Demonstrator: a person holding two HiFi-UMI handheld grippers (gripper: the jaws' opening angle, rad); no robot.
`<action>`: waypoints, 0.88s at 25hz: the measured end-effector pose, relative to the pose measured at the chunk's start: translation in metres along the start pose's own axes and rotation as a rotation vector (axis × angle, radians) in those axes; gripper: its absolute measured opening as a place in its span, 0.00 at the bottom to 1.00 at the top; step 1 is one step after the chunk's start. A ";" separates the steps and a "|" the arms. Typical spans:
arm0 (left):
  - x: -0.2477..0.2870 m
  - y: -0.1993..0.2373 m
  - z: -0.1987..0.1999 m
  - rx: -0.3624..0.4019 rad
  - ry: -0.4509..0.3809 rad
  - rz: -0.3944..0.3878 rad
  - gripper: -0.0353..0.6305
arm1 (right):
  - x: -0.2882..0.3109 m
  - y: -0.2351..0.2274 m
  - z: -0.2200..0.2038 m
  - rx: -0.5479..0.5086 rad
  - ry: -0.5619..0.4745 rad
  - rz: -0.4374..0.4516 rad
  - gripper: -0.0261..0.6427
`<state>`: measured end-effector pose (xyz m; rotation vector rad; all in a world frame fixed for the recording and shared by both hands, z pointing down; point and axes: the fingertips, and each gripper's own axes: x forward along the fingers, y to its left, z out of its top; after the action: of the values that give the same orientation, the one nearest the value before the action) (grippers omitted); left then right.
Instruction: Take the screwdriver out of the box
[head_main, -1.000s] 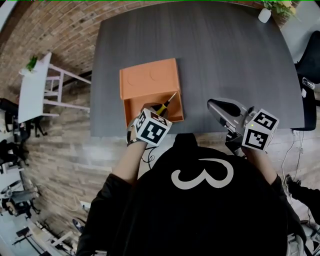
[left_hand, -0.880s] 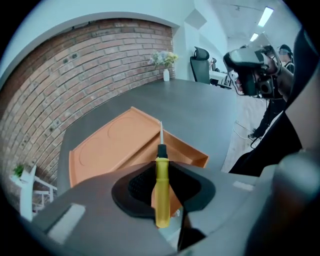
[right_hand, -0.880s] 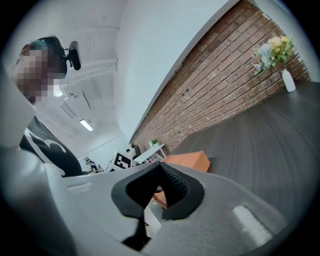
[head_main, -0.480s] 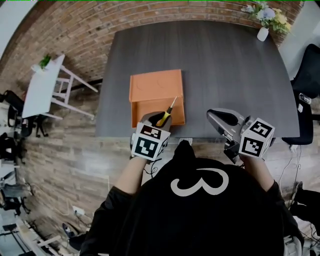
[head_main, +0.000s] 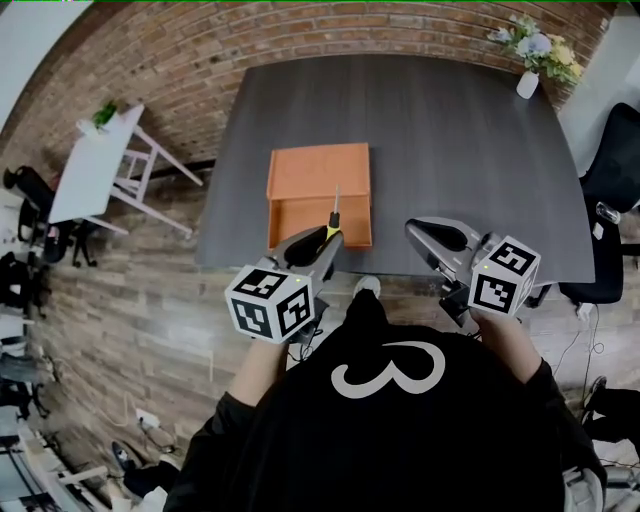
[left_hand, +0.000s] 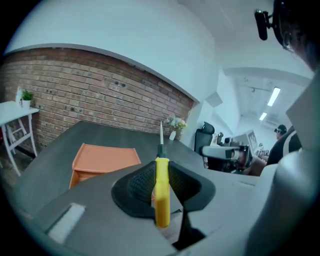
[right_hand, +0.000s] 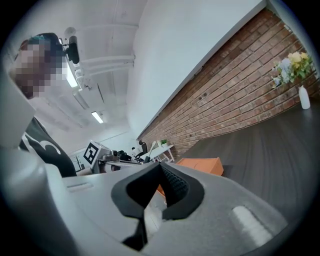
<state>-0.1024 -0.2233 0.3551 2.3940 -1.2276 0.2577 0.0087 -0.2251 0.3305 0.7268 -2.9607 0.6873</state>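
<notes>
An orange box (head_main: 318, 173) lies open on the dark table (head_main: 450, 130), its tray (head_main: 300, 218) toward me. My left gripper (head_main: 322, 242) is shut on the yellow handle of a screwdriver (head_main: 333, 214), held above the tray's near edge. In the left gripper view the screwdriver (left_hand: 161, 187) stands between the pads with its black collar and metal tip pointing up and away, and the box (left_hand: 104, 157) lies beyond and below. My right gripper (head_main: 433, 236) hovers at the table's near edge, right of the box, shut with nothing in it. Its pads (right_hand: 172, 182) meet at the tips.
A white vase of flowers (head_main: 530, 62) stands at the table's far right corner. A black office chair (head_main: 612, 170) is at the right of the table, a white side table (head_main: 92, 168) at the left. The table's near edge (head_main: 400, 268) runs just beyond my grippers.
My left gripper has lifted the screwdriver up out of the tray and rolled, so the shaft now points straight away. The right gripper has shifted slightly.
</notes>
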 end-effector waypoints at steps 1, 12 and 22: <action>-0.003 -0.002 0.003 -0.012 -0.017 -0.009 0.20 | 0.001 0.002 0.000 -0.010 0.002 -0.002 0.04; -0.016 -0.023 0.017 0.017 -0.067 -0.036 0.20 | 0.000 0.013 0.007 -0.055 -0.027 0.012 0.04; -0.019 -0.031 0.024 0.039 -0.075 -0.036 0.20 | -0.004 0.021 0.014 -0.067 -0.039 0.034 0.04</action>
<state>-0.0893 -0.2049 0.3181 2.4778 -1.2216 0.1839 0.0041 -0.2127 0.3093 0.6939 -3.0215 0.5787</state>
